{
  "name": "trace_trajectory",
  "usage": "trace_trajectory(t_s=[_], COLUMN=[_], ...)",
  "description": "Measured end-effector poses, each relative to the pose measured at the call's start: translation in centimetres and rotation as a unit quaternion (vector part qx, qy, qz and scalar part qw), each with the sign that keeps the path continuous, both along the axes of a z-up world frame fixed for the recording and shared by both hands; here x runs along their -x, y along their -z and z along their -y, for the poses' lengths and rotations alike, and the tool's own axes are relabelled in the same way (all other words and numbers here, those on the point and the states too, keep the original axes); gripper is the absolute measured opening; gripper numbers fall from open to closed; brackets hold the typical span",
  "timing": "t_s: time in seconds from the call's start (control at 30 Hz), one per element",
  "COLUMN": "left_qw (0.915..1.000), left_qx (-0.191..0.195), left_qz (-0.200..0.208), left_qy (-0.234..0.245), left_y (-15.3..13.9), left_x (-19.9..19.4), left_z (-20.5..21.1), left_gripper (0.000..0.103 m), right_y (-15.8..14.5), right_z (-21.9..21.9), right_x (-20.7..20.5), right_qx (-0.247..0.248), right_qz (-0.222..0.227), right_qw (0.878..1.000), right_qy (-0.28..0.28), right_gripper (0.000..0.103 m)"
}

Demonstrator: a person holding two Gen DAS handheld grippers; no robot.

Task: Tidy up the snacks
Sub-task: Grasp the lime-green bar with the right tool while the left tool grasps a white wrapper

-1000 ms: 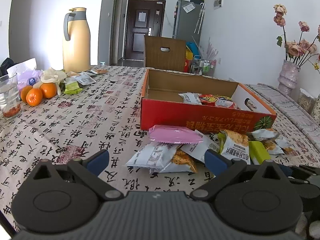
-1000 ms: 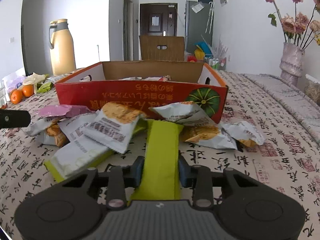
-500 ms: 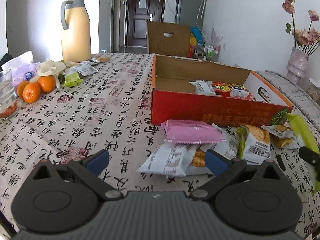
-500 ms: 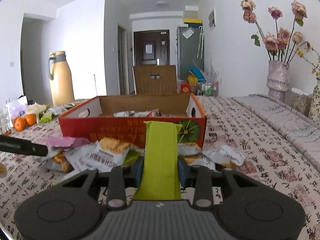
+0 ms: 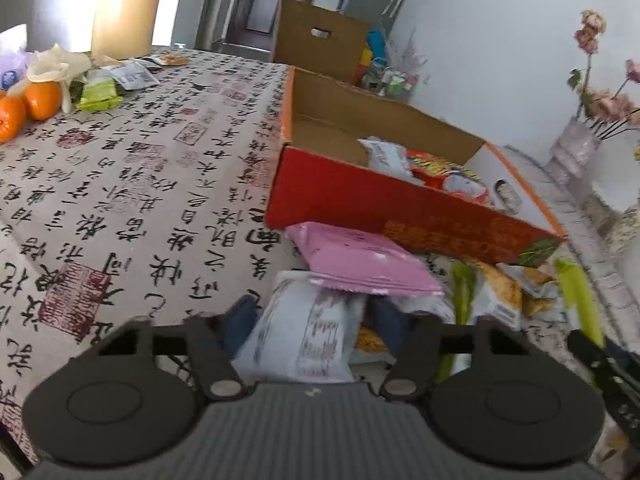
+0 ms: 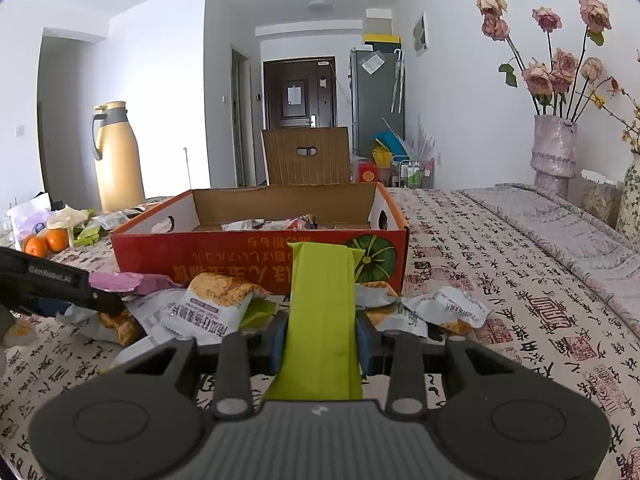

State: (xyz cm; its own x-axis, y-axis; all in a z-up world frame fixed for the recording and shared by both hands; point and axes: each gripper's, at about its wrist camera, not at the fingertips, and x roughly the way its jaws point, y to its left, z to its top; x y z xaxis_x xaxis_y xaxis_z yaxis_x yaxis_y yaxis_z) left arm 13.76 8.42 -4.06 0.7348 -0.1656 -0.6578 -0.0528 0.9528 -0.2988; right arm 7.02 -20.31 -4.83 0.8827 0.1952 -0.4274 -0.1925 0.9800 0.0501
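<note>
Here, right tongs (image 6: pixel 320 344) clenched on flat lime-green wrapper (image 6: pixel 322 312), left tongs (image 5: pixel 310 326) closing round crinkly white packet (image 5: pixel 304 336).

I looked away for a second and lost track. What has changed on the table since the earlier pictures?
The left gripper moved in on the snack pile and its jaws have just been closing around a white packet. The right gripper lifted the green packet off the table. The red box and pink packet stayed put.
</note>
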Motion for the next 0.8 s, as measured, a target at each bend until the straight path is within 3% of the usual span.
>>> trace_trajectory(t_s=[0.17, 0.3, 0.43, 0.6, 0.8], left_qw=[0.9999, 0.9997, 0.9971, 0.9857, 0.9764], left_qx=[0.004, -0.013, -0.059, -0.135, -0.166], left_qz=[0.010, 0.022, 0.047, 0.101, 0.139], left_qy=[0.004, 0.005, 0.000, 0.001, 0.003], left_y=[-0.1, -0.4, -0.8, -1.9, -3.1], left_x=[0.7, 1.6, 3.0, 5.9, 8.1], left_z=[0.2, 0.7, 1.7, 3.8, 5.4], left_gripper=[0.043, 0.041, 0.041, 0.041, 0.041], right_y=[0.1, 0.1, 0.1, 0.0, -0.4], right_z=[-0.2, -0.1, -0.1, -0.2, -0.3], right_x=[0.0, 0.1, 0.1, 0.4, 1.0], right_qx=[-0.001, -0.001, -0.001, -0.002, -0.004], right_qz=[-0.002, -0.002, -0.002, -0.001, 0.005], right_qw=[1.000, 1.000, 1.000, 1.000, 1.000], right_qy=[-0.003, -0.004, -0.005, -0.009, -0.014], right_gripper=[0.034, 0.034, 0.034, 0.034, 0.034])
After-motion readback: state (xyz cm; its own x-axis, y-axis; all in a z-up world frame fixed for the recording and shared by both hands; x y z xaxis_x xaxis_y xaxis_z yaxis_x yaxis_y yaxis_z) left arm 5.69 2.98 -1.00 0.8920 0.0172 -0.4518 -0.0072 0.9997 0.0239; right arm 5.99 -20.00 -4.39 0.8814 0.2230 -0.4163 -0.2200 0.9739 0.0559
